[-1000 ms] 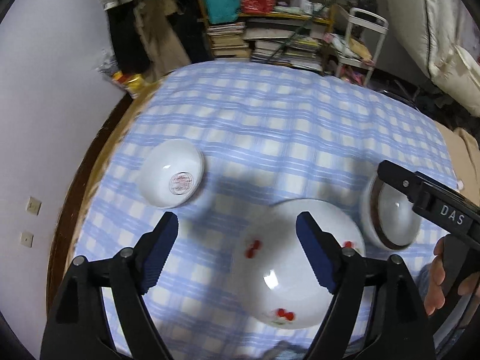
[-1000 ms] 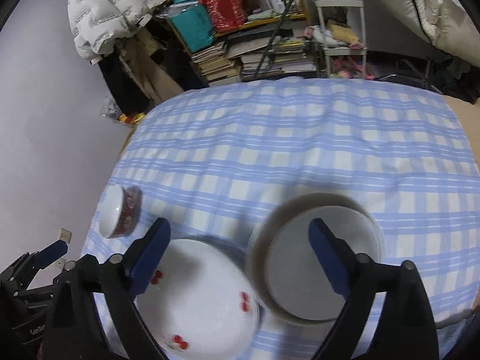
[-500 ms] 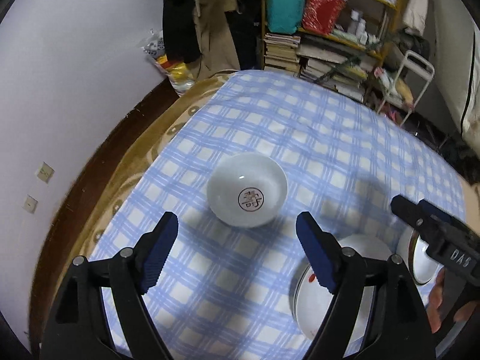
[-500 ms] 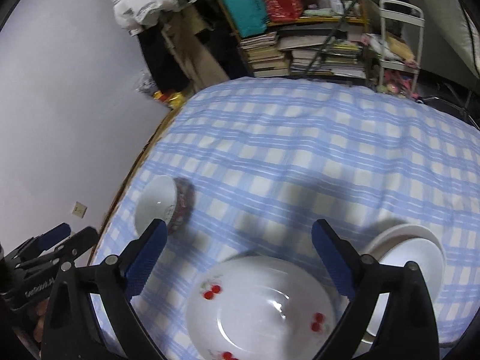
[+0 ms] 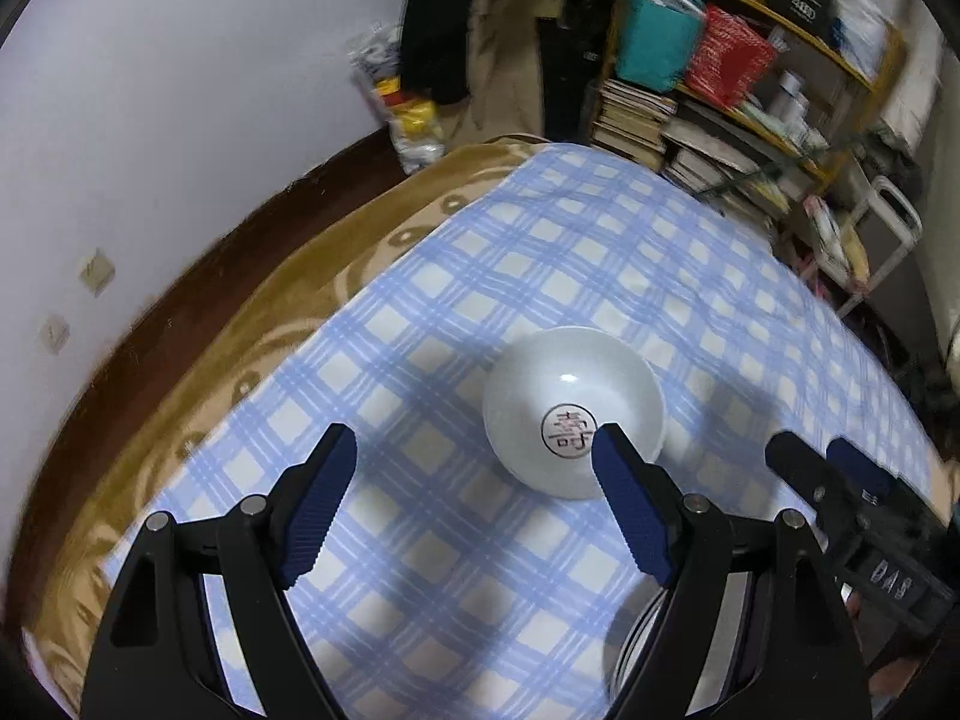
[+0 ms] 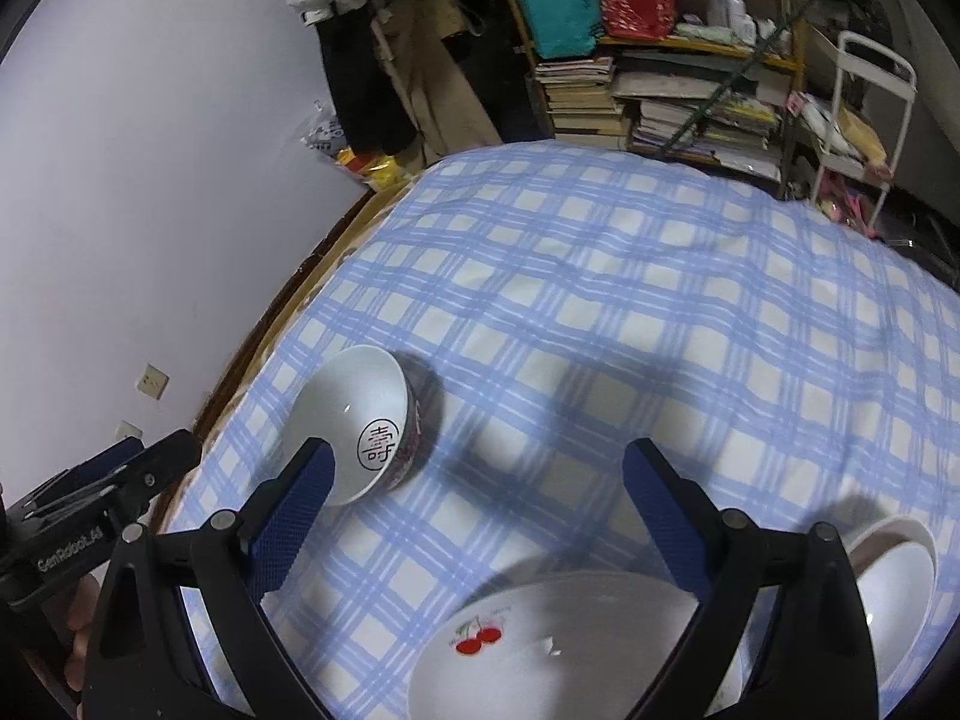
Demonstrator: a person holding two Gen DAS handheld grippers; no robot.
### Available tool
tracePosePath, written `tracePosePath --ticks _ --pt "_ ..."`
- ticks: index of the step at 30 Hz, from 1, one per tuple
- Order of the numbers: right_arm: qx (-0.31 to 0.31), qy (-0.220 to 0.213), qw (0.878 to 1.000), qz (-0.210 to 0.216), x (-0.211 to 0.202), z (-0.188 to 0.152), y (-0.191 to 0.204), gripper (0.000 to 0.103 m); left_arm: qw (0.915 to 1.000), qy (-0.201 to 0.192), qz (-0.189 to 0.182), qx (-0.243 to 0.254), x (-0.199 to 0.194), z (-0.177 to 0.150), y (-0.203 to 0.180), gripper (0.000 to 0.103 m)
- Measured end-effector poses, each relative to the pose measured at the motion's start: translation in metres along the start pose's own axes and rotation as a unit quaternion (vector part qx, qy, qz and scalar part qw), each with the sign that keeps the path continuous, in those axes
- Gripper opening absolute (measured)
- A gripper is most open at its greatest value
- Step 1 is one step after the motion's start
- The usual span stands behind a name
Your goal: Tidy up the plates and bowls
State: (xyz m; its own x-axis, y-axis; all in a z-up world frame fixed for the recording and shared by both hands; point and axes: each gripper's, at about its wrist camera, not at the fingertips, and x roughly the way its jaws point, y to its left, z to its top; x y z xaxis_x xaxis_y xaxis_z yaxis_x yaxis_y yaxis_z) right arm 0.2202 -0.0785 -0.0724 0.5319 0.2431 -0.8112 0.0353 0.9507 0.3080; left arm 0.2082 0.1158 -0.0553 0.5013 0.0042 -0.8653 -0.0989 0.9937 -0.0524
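A small white bowl (image 5: 570, 408) with a round character mark inside and a red patterned outside sits on the blue checked tablecloth (image 5: 600, 276). It also shows in the right wrist view (image 6: 360, 420). My left gripper (image 5: 474, 480) is open above the cloth, its right finger just in front of the bowl. My right gripper (image 6: 474, 480) is open and empty above a white plate with cherries (image 6: 540, 648). A second white dish (image 6: 900, 588) with a dark rim lies at the lower right. The cherry plate's edge shows in the left wrist view (image 5: 630, 654).
The table's left edge with a tan cover (image 5: 252, 312) runs close to the wall. Shelves with books and bags (image 6: 660, 60) and a white cart (image 6: 864, 120) stand beyond the far side. The other gripper shows in each view (image 5: 864, 528), (image 6: 96, 510).
Both grippers have swung left and away from the plates toward the small bowl. The bowl now lies near the left gripper's right finger; the plates have slid to the lower edge of the views.
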Motion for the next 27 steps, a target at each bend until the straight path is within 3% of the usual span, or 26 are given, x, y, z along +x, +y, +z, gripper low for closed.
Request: tracePosePath --ticks 11,23,27 --pt "-0.030 0.015 0.999 -0.002 0.041 0.009 0.015 0.101 0.9996 0.025 -0.005 -0.015 0.042 0.010 0.003 0.080" --pt "-0.041 0.051 0.998 0.002 0.089 0.009 0.021 0.101 0.9962 0.084 0.003 -0.022 0.091 0.015 0.011 0.080" --pt "-0.048 0.066 0.997 0.000 0.102 0.009 0.024 0.096 0.9943 0.103 0.003 -0.029 0.104 0.014 0.015 0.072"
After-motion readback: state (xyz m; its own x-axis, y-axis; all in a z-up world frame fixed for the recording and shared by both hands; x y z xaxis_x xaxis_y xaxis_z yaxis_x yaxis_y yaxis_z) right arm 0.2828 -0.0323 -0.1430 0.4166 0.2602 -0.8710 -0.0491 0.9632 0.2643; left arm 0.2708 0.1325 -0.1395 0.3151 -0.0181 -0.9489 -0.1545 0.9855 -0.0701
